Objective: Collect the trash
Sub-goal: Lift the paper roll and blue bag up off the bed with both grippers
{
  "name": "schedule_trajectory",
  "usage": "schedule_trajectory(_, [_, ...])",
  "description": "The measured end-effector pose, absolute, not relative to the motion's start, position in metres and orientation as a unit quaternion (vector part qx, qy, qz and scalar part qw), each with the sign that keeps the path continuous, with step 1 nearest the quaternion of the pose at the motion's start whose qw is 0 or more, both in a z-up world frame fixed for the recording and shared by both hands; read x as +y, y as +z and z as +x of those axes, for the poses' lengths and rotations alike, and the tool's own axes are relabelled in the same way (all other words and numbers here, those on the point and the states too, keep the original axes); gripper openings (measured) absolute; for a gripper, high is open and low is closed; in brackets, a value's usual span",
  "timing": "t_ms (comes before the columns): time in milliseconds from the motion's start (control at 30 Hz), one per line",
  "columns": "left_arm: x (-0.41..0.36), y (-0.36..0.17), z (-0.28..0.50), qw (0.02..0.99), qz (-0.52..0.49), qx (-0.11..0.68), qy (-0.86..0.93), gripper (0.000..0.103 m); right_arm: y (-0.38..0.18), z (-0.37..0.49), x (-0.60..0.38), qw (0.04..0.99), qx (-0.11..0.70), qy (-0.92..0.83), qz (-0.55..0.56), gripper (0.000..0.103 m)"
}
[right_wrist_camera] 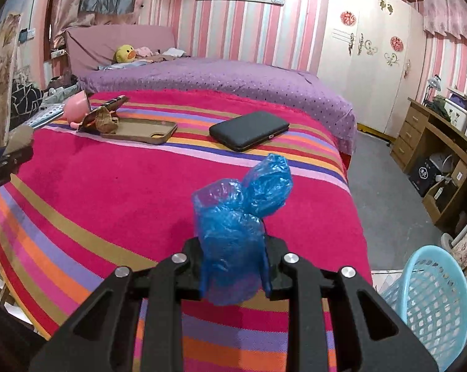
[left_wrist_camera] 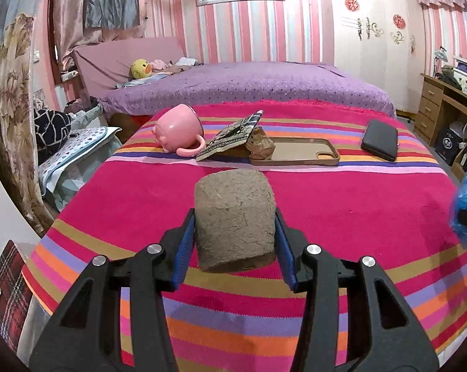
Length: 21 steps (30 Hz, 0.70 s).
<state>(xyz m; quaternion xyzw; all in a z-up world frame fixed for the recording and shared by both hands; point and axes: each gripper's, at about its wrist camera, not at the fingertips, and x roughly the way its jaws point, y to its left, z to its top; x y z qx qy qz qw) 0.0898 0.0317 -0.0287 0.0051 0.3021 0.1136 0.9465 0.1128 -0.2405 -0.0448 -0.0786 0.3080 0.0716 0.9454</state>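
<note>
Jaws on the left gripper (left_wrist_camera: 235,241) are clamped on a grey-brown fibrous paper wad (left_wrist_camera: 235,217), blue pads pressed to both of its sides, held up over the near part of the striped blanket (left_wrist_camera: 357,210). Jaws on the right gripper (right_wrist_camera: 233,266) are closed on a crumpled blue plastic bag (right_wrist_camera: 239,217), also lifted clear of the blanket.

Progress, as I read it: two pieces of trash are in hand, neither is binned. A light-blue mesh waste basket (right_wrist_camera: 432,307) stands on the floor at near right, off the bed edge; what little of its inside shows looks bare. Right gripper is nearer to it than the left.

Left to do: drop both pieces, then go back to the far-left cluster. A crumpled brown paper scrap (left_wrist_camera: 259,147) sits on the left end of a tan phone case (left_wrist_camera: 298,152), with a patterned foil wrapper (left_wrist_camera: 233,136) leaning against it. Both look like trash.

Probably not trash: pink mug (left_wrist_camera: 179,130) tipped on its side at far left, black zip case (left_wrist_camera: 379,139) at far right.

Writing: none legible. The wrapper has print, but it is too small to read.
</note>
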Motion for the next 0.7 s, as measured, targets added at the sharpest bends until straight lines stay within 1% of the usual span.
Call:
schedule_trajectory(133, [0.030, -0.031, 0.095, 0.944, 0.001, 0.309, 0.116, 0.046, -0.044, 0.114, -0.245, 0.949, 0.299, 0.067, -0.070, 0.025])
schedule_trajectory(233, [0.026, -0.028, 0.093, 0.948, 0.006, 0.298, 0.112, 0.046, -0.044, 0.114, -0.246, 0.951, 0.294, 0.064, -0.076, 0.025])
schedule_trajectory(700, [0.013, -0.027, 0.092, 0.951, 0.019, 0.290, 0.107, 0.046, -0.047, 0.114, -0.246, 0.950, 0.295, 0.069, -0.076, 0.026])
